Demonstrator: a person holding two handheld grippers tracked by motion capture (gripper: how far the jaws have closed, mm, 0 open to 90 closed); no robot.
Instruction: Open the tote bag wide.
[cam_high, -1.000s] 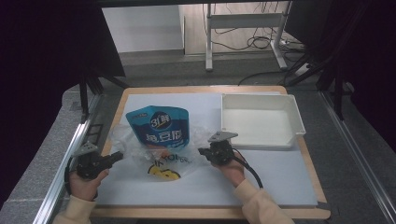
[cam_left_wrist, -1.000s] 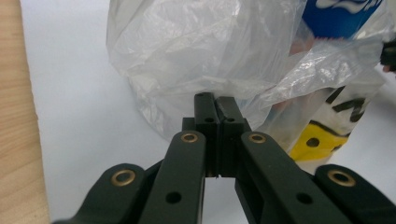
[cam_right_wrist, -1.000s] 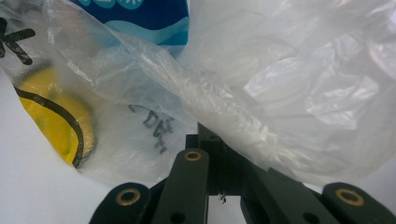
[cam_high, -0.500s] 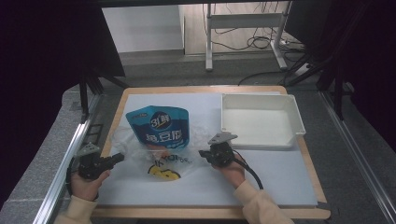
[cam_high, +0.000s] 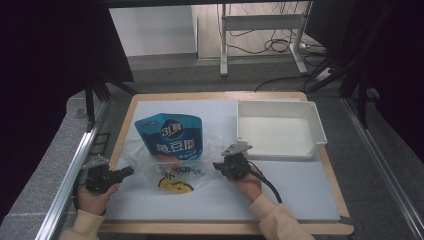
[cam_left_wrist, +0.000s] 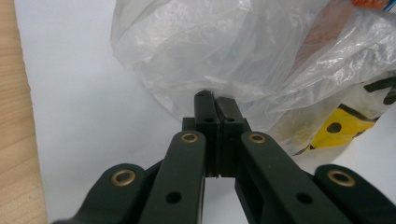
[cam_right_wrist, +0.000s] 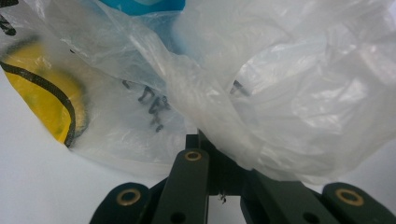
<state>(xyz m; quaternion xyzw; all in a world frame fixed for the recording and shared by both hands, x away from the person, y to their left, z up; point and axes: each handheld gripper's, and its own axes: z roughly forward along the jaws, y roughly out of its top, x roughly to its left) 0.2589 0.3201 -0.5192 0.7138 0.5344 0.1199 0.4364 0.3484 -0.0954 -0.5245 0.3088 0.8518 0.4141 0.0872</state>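
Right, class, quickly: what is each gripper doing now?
Left gripper: shut on the plastic bag's edge.
Right gripper: shut on the bag's other side.

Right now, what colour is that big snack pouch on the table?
The snack pouch is blue with white writing and some orange at the bottom, clearest in the high view.

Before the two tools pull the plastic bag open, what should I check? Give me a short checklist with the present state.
1. Left tool shut on the plastic bag edge: ok.
2. Right tool shut on the bag: ok, film covers the tips.
3. Blue pouch lies partly in the bag: ok.
4. White tray stands apart from both tools: ok.
5. Grip firm enough to hold: cannot tell.
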